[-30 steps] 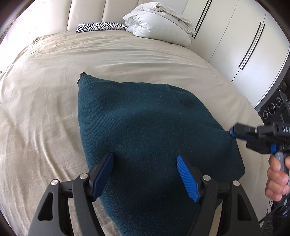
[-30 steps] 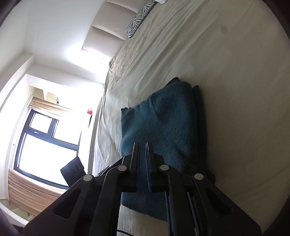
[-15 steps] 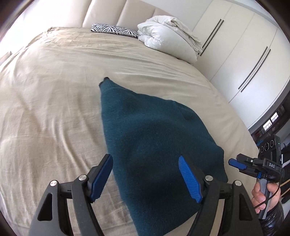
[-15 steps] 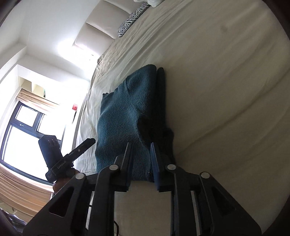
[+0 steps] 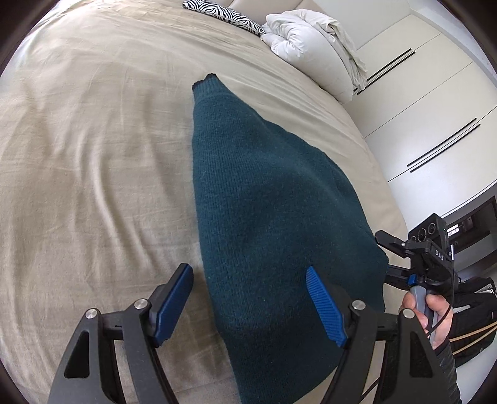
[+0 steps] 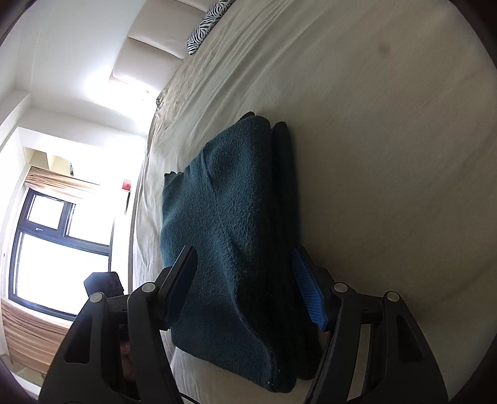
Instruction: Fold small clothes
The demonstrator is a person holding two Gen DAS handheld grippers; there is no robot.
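Teal knit sweater (image 5: 273,217) lies folded on the beige bed (image 5: 93,155), toward the bed's near edge and closer to its wardrobe-side edge than to the window side; the narrow cuffed end points up toward the headboard. Your right gripper (image 6: 245,289) has just been opening: a second ago its jaws were pinched shut at the sweater's edge, now they stand apart. The stacked fold sits between them, the pads look just clear of the cloth, so the sweater is released and rests on the bed by its own weight. From the left wrist view that same right gripper (image 5: 388,258) sits just off the sweater's near corner on the wardrobe side, with your hand (image 5: 431,314) on the handle.

Your left gripper (image 5: 248,303) is spread wide and holds nothing; it hovers over the near end of the sweater, one pad over bare sheet, the other over the knit.

Judgement: this fold is laid down and let go. The right wrist view shows several layers stacked, the lowest sticking out a little at the side. Next is likely another fold across the length, or squaring up.

Containers: none in view, no basket or bin. Only a white duvet bundle (image 5: 310,40) and a zebra pillow (image 5: 223,15) at the headboard end, well apart from the sweater.
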